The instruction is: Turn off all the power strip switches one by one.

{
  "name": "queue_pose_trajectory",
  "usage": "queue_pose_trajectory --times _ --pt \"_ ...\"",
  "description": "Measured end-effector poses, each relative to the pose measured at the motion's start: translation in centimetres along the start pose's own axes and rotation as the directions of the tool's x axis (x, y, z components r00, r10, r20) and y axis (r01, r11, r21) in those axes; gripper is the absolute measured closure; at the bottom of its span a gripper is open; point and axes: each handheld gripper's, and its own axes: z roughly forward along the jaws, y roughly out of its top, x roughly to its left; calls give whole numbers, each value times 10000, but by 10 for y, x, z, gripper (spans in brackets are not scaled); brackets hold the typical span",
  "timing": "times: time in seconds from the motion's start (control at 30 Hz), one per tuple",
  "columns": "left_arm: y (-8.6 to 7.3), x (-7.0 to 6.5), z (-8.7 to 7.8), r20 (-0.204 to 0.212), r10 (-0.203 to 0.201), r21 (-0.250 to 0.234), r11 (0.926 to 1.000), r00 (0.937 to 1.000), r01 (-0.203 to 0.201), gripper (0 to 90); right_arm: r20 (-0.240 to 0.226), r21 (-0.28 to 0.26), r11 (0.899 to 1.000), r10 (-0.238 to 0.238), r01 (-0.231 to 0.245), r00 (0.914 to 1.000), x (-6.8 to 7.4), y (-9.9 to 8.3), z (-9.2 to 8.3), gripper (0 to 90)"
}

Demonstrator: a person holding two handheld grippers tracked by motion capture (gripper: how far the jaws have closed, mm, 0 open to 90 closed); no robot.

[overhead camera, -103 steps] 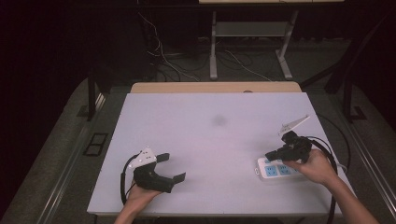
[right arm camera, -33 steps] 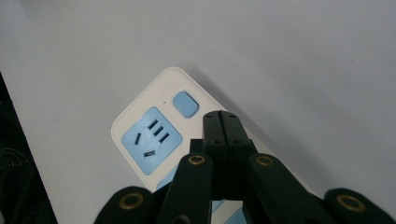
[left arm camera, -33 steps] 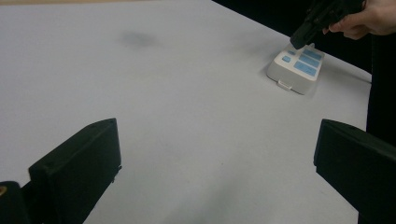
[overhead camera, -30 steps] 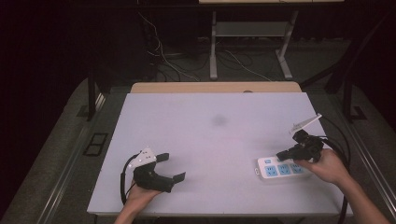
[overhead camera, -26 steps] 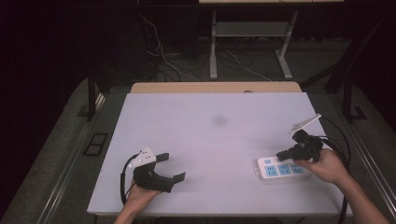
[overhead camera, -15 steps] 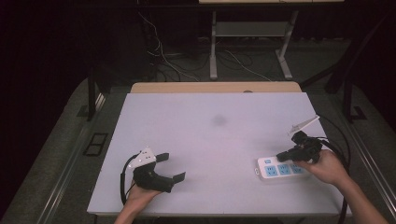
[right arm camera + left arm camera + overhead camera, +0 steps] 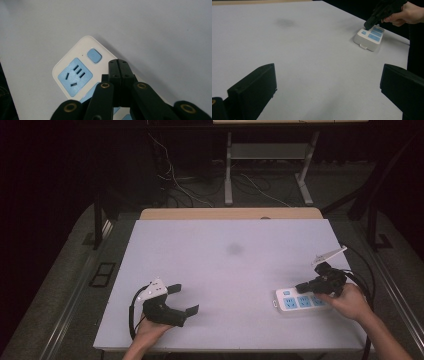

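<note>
White and pale blue, the power strip (image 7: 301,301) lies flat near the right front corner of the surface (image 7: 225,270), its switch end turned toward the middle. The right gripper (image 7: 119,65) hangs over it with its fingers pressed together into one blunt tip, and nothing is held between them. That tip sits just beside the blue switch button (image 7: 94,55), above the strip's top face; whether it touches the plastic I cannot tell. Closed fingers make sense here: a single narrow point suits prodding a small button better than a spread pair would. My guess is that the step in hand is pressing that switch.

Across the surface, well apart from the strip, the left gripper (image 7: 180,299) rests low at the front edge in the person's hand, its fingers spread wide and empty, apparently parked out of the way.
</note>
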Motion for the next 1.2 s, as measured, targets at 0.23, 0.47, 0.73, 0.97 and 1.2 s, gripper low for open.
queue_pose_trajectory --times 0.23,0.47,0.73,0.97,1.2 --pt "0 0 1 5 26 40 10000 10000 -26 0 75 11 10000 -7 7 10000 2 1 2 900" --pt "0 0 1 -3 23 28 10000 10000 -23 0 258 -21 10000 -27 28 9997 4 2 4 900" --pt "0 0 -1 -15 23 -28 10000 10000 -23 0 582 -65 9997 -239 243 9980 7 1 5 900" --pt "0 1 1 7 6 22 10000 10000 -6 0 843 -29 9981 -608 612 9946 12 2 4 900" --pt "0 1 -1 -13 -10 -21 10000 10000 10 0 887 33 9984 -566 565 9944 17 4 0 898"
